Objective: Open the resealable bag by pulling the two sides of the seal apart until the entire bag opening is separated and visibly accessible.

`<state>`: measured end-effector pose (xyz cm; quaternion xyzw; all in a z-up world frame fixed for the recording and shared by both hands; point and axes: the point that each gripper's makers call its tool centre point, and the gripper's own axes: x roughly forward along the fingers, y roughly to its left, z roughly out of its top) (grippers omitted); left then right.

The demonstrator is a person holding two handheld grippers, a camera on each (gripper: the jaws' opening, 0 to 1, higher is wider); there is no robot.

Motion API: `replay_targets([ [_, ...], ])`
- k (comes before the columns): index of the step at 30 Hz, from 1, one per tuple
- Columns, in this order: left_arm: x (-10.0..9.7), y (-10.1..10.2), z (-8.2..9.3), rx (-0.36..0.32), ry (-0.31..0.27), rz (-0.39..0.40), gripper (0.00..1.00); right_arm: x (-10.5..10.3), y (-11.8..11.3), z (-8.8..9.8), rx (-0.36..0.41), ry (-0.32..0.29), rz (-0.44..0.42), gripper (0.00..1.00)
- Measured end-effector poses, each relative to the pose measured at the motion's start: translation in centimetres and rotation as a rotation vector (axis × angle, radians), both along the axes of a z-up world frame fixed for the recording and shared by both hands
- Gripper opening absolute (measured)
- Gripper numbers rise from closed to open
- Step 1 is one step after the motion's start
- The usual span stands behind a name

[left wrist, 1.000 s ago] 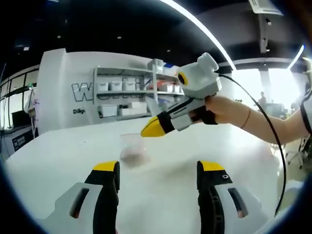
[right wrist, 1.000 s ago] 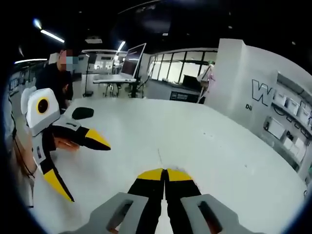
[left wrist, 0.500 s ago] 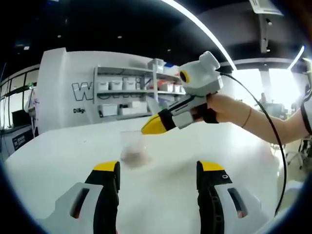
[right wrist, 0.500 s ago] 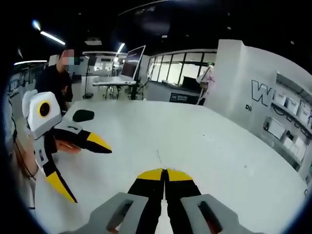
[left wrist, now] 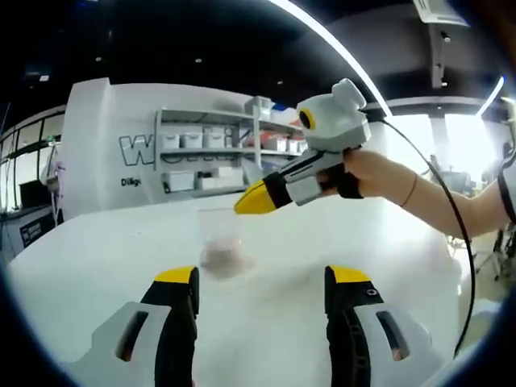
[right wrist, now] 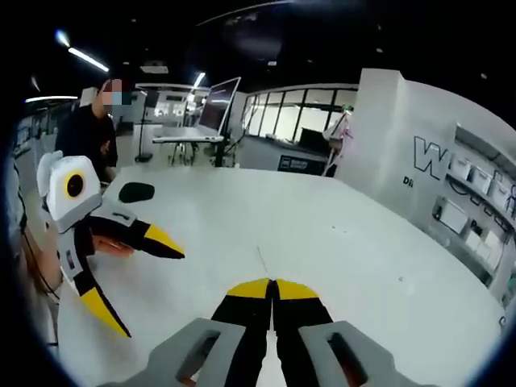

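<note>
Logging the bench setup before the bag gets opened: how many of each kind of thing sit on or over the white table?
Resealable bag: 1
Dark oval object: 1
Tongs: 2, the left gripper and the right gripper
Total: 4

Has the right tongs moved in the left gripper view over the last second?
Yes. The right tongs have risen slightly against the shelf unit behind them, tips now higher above the bag, which stays put on the table.

Lettering on the white wall

A large dark "W" opens a word on the white wall panel [left wrist: 113, 145], the rest hidden by the shelf unit [left wrist: 211, 157]; smaller text beneath starts "Dili". In the right gripper view, the same wall panel [right wrist: 403, 137] shows "W" and "Di".
</note>
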<state>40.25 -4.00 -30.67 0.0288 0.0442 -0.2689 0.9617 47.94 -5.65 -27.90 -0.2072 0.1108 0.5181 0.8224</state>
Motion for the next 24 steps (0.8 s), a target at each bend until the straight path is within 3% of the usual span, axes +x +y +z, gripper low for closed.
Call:
replay_targets([
  [24, 0.34, -0.1, 0.11, -0.095, 0.04, -0.014, 0.58, -0.78, -0.02, 0.58, 0.048, 0.014, 0.003, 0.0],
])
